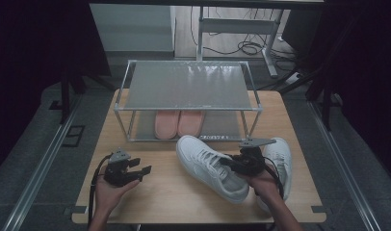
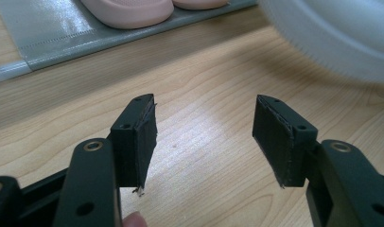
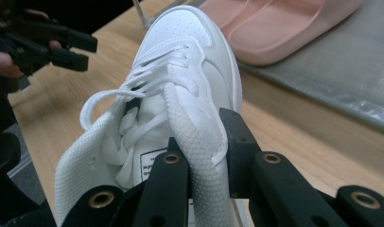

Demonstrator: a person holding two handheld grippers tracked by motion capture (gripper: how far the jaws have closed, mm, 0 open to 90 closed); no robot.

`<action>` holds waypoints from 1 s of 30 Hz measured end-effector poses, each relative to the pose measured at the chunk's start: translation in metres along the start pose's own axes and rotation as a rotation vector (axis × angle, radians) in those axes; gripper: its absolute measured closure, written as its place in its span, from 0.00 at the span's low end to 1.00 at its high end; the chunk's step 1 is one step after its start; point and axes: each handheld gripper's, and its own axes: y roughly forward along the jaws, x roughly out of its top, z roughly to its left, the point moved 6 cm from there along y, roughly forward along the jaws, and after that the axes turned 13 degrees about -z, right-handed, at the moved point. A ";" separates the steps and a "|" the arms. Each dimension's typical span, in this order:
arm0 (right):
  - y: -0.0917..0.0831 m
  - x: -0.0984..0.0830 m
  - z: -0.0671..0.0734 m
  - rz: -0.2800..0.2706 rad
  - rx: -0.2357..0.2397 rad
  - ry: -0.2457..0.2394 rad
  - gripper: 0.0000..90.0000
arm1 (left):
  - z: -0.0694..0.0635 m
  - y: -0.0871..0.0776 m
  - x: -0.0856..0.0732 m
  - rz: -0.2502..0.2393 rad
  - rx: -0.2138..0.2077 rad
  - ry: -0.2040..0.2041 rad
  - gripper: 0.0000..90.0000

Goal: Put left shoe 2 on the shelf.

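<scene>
Bare table (image 1: 164, 192) open between the grippers; rack (image 1: 188, 86) posts and pink slippers (image 1: 179, 122) block the lower shelf's middle, top shelf free.

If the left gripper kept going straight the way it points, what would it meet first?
Probably bare table first; beyond it, the rack's lower shelf holding pink slippers. Depth is hard to judge.

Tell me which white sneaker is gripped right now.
The left-hand sneaker, angled across the table: the right hand-held gripper pinches its collar. The other sneaker lies untouched behind that hand.
</scene>
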 end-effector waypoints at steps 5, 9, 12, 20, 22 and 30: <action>-0.007 0.007 -0.001 -0.029 0.004 -0.007 0.91 | 0.000 0.000 0.000 0.002 0.000 0.001 0.46; -0.013 0.016 0.002 -0.048 0.016 -0.027 0.91 | -0.001 0.001 -0.001 0.003 0.001 0.000 0.46; -0.017 0.022 0.005 -0.070 0.024 -0.031 0.91 | -0.001 0.001 -0.001 0.004 0.003 -0.002 0.46; -0.023 0.036 0.008 -0.108 0.053 -0.031 0.91 | -0.002 0.002 -0.001 0.008 -0.001 0.002 0.46; -0.024 0.040 0.009 -0.117 0.055 -0.033 0.91 | -0.002 0.003 -0.001 0.008 -0.001 0.002 0.46; -0.029 0.059 0.015 -0.154 0.072 -0.046 0.91 | -0.002 0.004 -0.001 0.011 -0.001 -0.001 0.46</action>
